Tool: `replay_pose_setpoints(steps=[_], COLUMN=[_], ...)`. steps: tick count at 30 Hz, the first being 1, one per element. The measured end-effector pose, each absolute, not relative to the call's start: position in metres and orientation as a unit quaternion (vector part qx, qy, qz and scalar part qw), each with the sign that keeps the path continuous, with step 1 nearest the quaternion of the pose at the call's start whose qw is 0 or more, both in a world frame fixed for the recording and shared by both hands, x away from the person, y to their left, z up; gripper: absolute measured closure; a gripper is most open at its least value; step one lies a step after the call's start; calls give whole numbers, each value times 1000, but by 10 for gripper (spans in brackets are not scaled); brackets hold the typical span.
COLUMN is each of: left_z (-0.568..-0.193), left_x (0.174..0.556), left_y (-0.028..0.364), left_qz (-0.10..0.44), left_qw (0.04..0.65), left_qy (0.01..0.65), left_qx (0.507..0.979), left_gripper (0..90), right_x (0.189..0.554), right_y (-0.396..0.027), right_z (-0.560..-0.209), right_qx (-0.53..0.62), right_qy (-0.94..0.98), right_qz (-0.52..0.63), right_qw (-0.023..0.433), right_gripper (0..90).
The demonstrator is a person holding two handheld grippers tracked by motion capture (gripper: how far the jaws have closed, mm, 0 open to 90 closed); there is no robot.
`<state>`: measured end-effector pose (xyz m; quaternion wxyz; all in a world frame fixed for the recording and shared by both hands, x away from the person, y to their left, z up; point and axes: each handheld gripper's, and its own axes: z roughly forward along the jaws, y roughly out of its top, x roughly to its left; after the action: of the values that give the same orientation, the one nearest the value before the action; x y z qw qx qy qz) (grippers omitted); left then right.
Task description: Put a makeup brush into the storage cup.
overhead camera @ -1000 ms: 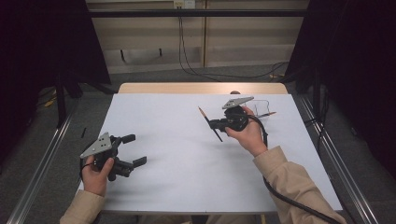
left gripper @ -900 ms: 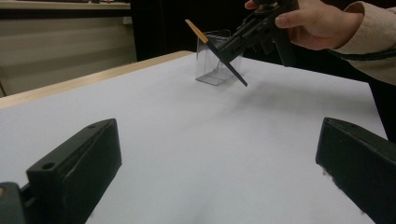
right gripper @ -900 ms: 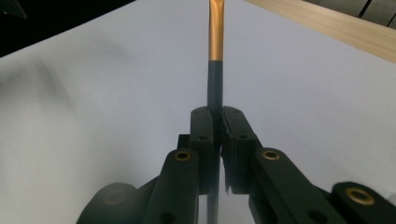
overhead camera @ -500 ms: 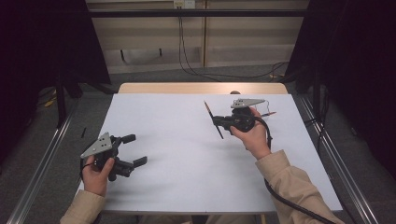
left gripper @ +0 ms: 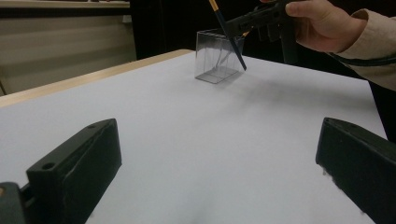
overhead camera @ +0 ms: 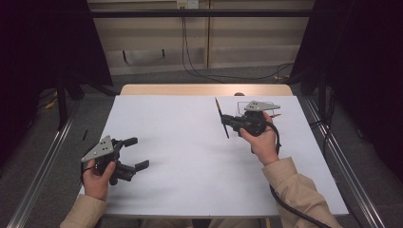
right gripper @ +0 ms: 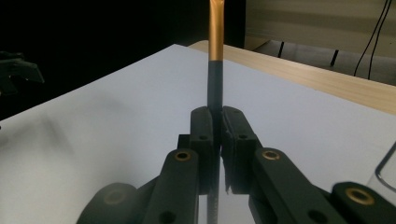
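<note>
A dark pencil (overhead camera: 221, 118) with a gold end stands nearly upright in my right gripper (overhead camera: 226, 119), which is shut on its shaft above the table's far right. In the right gripper view the pencil (right gripper: 215, 60) rises between the closed jaws of that gripper (right gripper: 218, 122). The left gripper view shows the pencil (left gripper: 229, 35) tilted just in front of a clear open box (left gripper: 219, 56). My left gripper (overhead camera: 138, 153) rests at the front left, open, with bare table between the jaws (left gripper: 219, 158).
A white sheet (overhead camera: 190, 156) covers the table, with a wooden strip (overhead camera: 204, 89) along the far edge. Metal rails (overhead camera: 342, 161) run down both sides. A cable trails from the right gripper past the sleeve (overhead camera: 294, 190).
My right gripper has carried the pencil a little to the right, closer to the clear box. The left gripper has stayed where it was.
</note>
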<state>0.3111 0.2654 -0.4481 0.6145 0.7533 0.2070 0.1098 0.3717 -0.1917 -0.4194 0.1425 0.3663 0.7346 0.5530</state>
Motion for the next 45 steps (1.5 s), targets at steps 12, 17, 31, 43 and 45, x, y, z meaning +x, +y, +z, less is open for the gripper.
replay_pose_setpoints(steps=[12, 17, 31, 43, 45], left_z=[-448, -449, -447, -446, -446], left_x=[311, 311, 312, 311, 311], left_y=[265, 266, 263, 258, 257], left_qz=[109, 109, 110, 108, 108], left_qw=[613, 613, 612, 612, 611], left_qy=[206, 209, 205, 203, 202], left_qx=[755, 754, 756, 756, 757], left_gripper=[0, 0, 0, 0, 0], right_x=[365, 364, 358, 352, 350], right_y=[-202, -206, -219, -236, -238], right_z=[-419, -418, -410, -403, -401], right_qx=[363, 363, 362, 367, 367], right_qy=[713, 704, 685, 659, 657], right_qz=[576, 586, 603, 620, 621], right_qw=[166, 170, 191, 215, 219], right_gripper=[844, 844, 844, 843, 843])
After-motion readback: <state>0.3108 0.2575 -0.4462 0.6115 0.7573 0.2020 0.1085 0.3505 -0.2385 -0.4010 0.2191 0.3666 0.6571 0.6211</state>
